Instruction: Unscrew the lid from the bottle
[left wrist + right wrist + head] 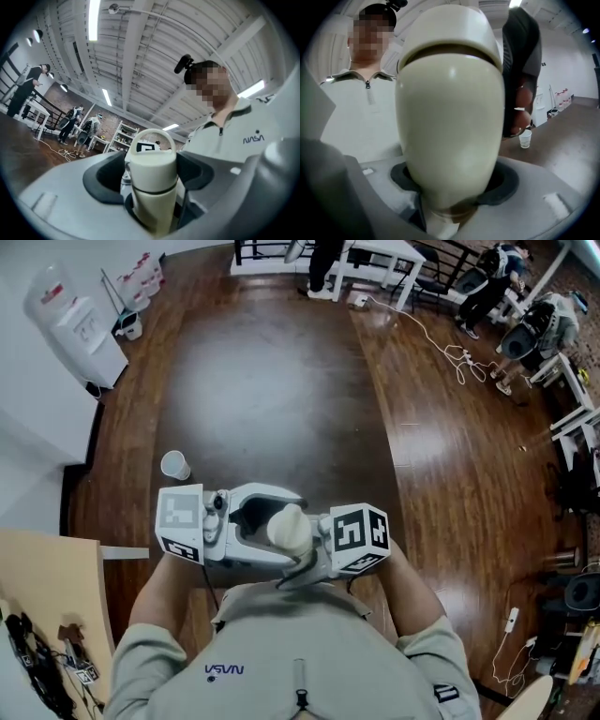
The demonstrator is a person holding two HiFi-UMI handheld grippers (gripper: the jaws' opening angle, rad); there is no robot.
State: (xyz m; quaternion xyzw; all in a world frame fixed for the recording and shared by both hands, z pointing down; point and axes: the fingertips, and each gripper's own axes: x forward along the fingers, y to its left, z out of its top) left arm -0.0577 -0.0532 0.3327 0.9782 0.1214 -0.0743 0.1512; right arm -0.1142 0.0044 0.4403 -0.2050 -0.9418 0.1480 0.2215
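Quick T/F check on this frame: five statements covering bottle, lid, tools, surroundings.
1. The lid is on the bottle. True.
2. A paper cup stands on the floor. True.
3. The bottle is red. False: it is cream.
4. The right tool is empty. False: its jaws grip the bottle.
5. The bottle rests on the floor. False: it is held up in front of the person's chest.

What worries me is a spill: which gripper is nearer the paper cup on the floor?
Left. In the head view the paper cup stands on the floor just ahead of the left gripper; the right gripper sits on the far side of the bottle.
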